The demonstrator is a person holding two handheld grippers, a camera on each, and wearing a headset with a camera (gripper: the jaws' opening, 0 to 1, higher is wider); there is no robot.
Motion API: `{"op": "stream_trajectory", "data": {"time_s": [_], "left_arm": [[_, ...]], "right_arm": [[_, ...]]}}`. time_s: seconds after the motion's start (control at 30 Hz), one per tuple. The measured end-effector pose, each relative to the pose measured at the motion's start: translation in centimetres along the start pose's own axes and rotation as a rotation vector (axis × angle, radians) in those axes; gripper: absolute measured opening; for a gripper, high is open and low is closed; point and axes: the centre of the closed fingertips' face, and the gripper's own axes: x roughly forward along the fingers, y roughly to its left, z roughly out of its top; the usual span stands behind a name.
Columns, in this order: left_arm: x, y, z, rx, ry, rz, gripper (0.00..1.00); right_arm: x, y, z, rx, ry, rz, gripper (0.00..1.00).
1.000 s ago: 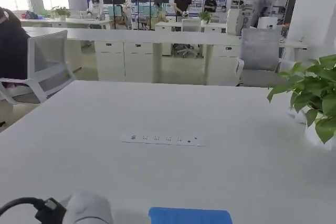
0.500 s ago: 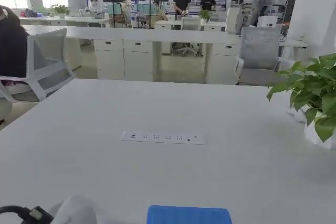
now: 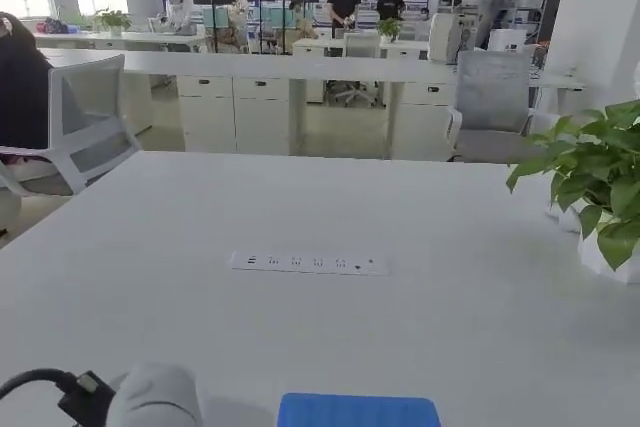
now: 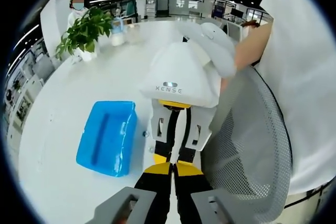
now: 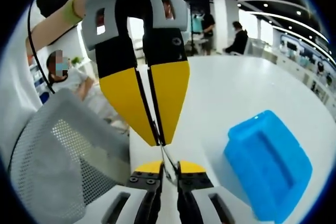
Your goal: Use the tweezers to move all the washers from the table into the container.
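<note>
My two grippers meet tip to tip over the white table's (image 3: 470, 277) near edge. In the right gripper view the left gripper (image 5: 158, 143) comes down from the top, its yellow fingers (image 5: 131, 98) pressed together on the upper end of thin metal tweezers (image 5: 166, 163). The right gripper (image 5: 169, 167) is shut on their lower part. In the left gripper view the left gripper (image 4: 174, 166) faces the white-bodied right gripper (image 4: 173, 153). A blue container (image 3: 358, 410) lies flat on the table beside them (image 4: 107, 137) (image 5: 268, 163). A gripper's rounded grey back (image 3: 150, 397) pokes up at the head view's bottom edge.
A grey mesh chair back (image 4: 247, 145) stands close beside the grippers. A power strip (image 3: 308, 263) is set into the table's middle. A potted plant (image 3: 590, 197) is at the table's right edge. People and desks are far behind.
The grey gripper back at the bottom of the head view dipped lower, then rose again. The head camera drifted slightly; the container and table stayed put.
</note>
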Motion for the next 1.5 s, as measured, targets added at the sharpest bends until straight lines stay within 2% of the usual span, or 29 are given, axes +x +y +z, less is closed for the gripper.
{"op": "stream_trajectory", "data": {"time_s": [0.1, 0.27, 0.4, 0.47, 0.53, 0.63, 0.7, 0.9, 1.0, 1.07, 1.23, 1.4, 1.5], "left_arm": [[0.1, -0.1, 0.1, 0.047, 0.025, -0.002, 0.00], [0.1, -0.1, 0.2, 0.053, 0.038, -0.006, 0.00], [0.2, -0.2, 0.2, 0.062, 0.045, -0.013, 0.00], [0.3, -0.3, -0.1, 0.066, 0.059, -0.018, 0.00], [0.3, -0.3, -0.4, 0.073, 0.071, -0.015, 0.00], [0.3, -0.2, -0.4, 0.065, 0.068, -0.018, 0.00], [0.3, -0.1, -0.3, 0.066, 0.069, -0.019, 0.00], [0.4, -0.1, -0.2, 0.078, 0.074, -0.025, 0.00], [0.5, -0.1, -0.1, 0.081, 0.073, -0.027, 0.00], [0.5, -0.1, 0.0, 0.105, 0.068, -0.024, 0.00], [0.3, -0.1, -0.2, 0.103, 0.069, -0.017, 0.00], [-1.0, 0.2, 0.5, 0.072, 0.034, 0.011, 0.00], [-1.3, 0.2, 0.6, 0.077, 0.036, 0.017, 0.00]], "right_arm": [[0.0, 0.0, -0.1, -0.020, 0.012, 0.003, 0.07], [-0.1, 0.1, 0.0, -0.033, 0.013, 0.008, 0.09], [-0.3, 0.8, 0.1, -0.071, 0.002, 0.025, 0.24], [-0.3, 0.8, 0.2, -0.072, -0.004, 0.028, 0.27], [-0.3, 0.7, 0.3, -0.061, -0.012, 0.023, 0.26], [-0.4, 0.5, 0.9, -0.017, -0.050, 0.032, 0.25], [-0.5, 0.3, 0.9, -0.013, -0.051, 0.030, 0.24], [-0.2, 0.1, 0.2, -0.024, -0.013, 0.023, 0.17], [-0.1, 0.0, -0.3, -0.032, 0.007, 0.021, 0.06], [-0.2, 0.0, -0.2, -0.013, 0.002, 0.026, 0.06], [-0.2, 0.0, -0.1, -0.001, -0.002, 0.027, 0.06], [-0.2, 0.0, -0.2, 0.008, -0.003, 0.023, 0.06], [-0.2, -0.1, -0.2, 0.006, -0.002, 0.023, 0.06]]}}
